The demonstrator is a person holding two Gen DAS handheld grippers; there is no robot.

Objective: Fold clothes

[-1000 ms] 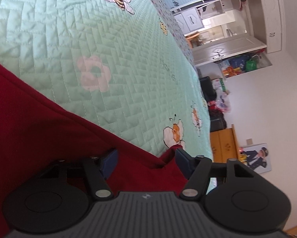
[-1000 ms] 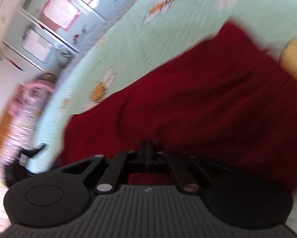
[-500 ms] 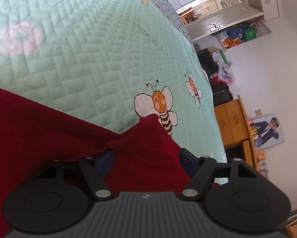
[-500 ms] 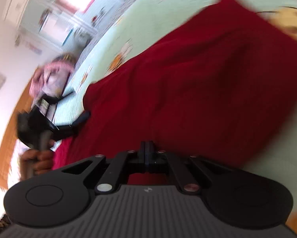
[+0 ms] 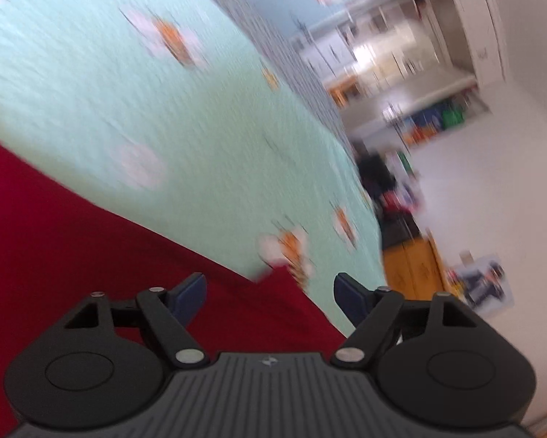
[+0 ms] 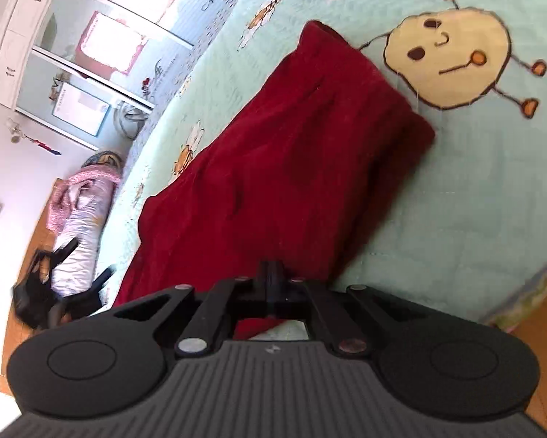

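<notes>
A dark red garment (image 6: 280,168) lies stretched across the mint bedspread (image 6: 456,189). My right gripper (image 6: 271,273) is shut on the garment's near edge, fingers pressed together with red cloth around them. In the blurred left wrist view, the same red garment (image 5: 72,255) fills the lower left, and its corner (image 5: 277,277) points between the blue pads. My left gripper (image 5: 270,294) hangs open just above that corner, holding nothing. The right wrist view also shows the left gripper (image 6: 85,266) at the garment's far end, off the bed's side.
The quilted bedspread has bee prints and a yellow cartoon figure (image 6: 448,58) beside the garment. The bed edge (image 6: 529,292) drops to wooden floor at right. A pink and white bundle (image 6: 83,204) lies beyond the bed. A wooden cabinet (image 5: 412,270) stands past the bed.
The right gripper, still shut, has drawn the garment out flatter, uncovering the cartoon figure. The left gripper stays open and has swung quickly, blurring its view; the garment corner sits lower between its pads.
</notes>
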